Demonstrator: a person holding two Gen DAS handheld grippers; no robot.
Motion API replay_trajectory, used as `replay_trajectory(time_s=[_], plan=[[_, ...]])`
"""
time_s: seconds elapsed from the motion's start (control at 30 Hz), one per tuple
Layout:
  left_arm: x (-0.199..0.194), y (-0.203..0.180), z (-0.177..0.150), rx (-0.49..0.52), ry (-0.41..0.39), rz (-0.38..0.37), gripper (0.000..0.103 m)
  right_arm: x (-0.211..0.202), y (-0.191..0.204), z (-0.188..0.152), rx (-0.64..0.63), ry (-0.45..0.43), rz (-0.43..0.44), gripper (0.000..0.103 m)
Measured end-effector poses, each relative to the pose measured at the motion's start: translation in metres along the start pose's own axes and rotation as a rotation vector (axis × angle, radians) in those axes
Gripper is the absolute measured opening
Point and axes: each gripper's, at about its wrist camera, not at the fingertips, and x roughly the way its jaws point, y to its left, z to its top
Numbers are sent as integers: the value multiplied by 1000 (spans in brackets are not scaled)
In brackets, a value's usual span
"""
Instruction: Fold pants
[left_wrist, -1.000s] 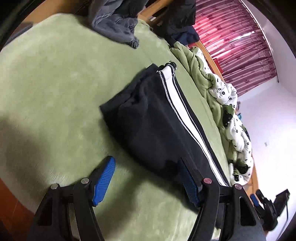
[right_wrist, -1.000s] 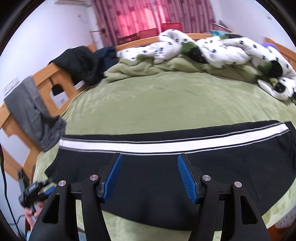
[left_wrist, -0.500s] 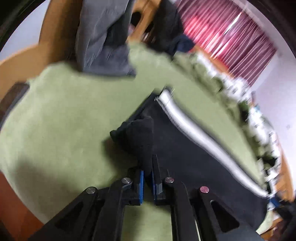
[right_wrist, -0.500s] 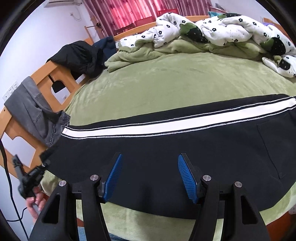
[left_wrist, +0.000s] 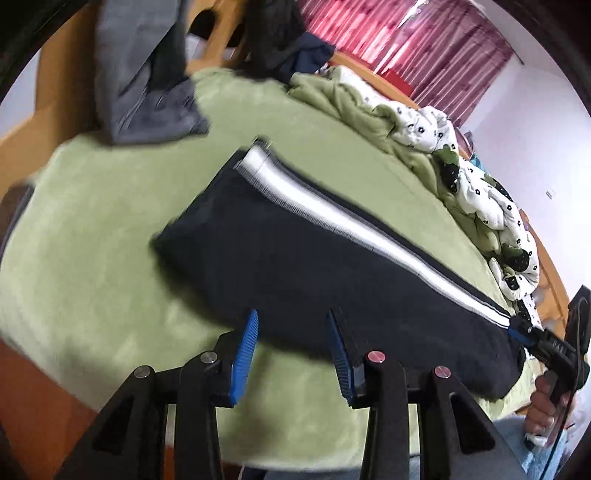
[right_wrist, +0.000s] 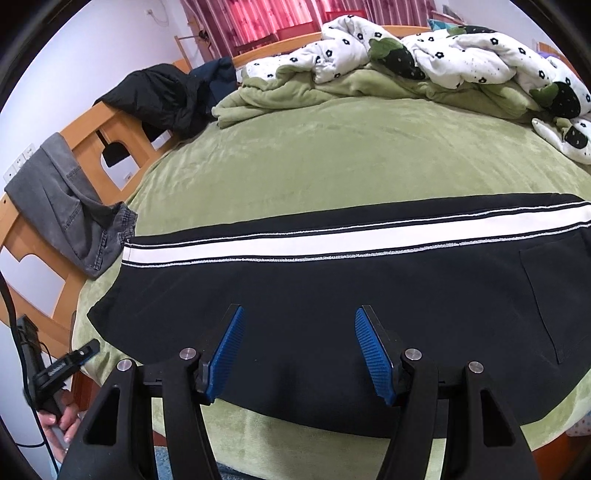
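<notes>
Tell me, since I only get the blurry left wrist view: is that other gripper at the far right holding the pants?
Observer: No. The right wrist view shows the right gripper open, jaws spread above the near edge of the black pants, with nothing between them.
Operator: Any detail on the pants I can't make out?
Observer: A sewn patch pocket near their right end.
Operator: And where does my gripper sit, seen from over there?
Observer: The left gripper is just off the pants' left corner, apparently not touching them.
</notes>
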Motion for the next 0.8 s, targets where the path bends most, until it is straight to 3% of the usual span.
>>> replay_trajectory(time_s=[0.07,0.23,0.4,0.5,0.57,0.6,0.63,0.7,0.77,0.8], plan=[[7,-8,17,18,-26,14,58,2,3,0,-15,-1,-15,62],[47,-5,78,41,-103,134,59,6,11,-2,-84,-4,-84,62],[94,5,129,60,-94,170,58,8,9,-4,-140,0,-162,62],[122,8,142,72,-63,201,56,9,-1,-2,-132,21,-166,62],[136,10,144,63,-32,185,49,11,-9,0,-112,33,-177,62],[143,9,145,74,-20,225,29,12,-14,1,-100,38,-187,62],[149,8,145,102,-23,297,20,13,-18,2,-87,40,-193,62],[149,13,148,118,-28,294,19,15,-24,5,-64,48,-192,62],[134,27,153,24,-93,222,19,18,-27,8,-46,53,-184,62],[133,29,156,8,-88,210,19,17,-30,10,-42,45,-187,62]])
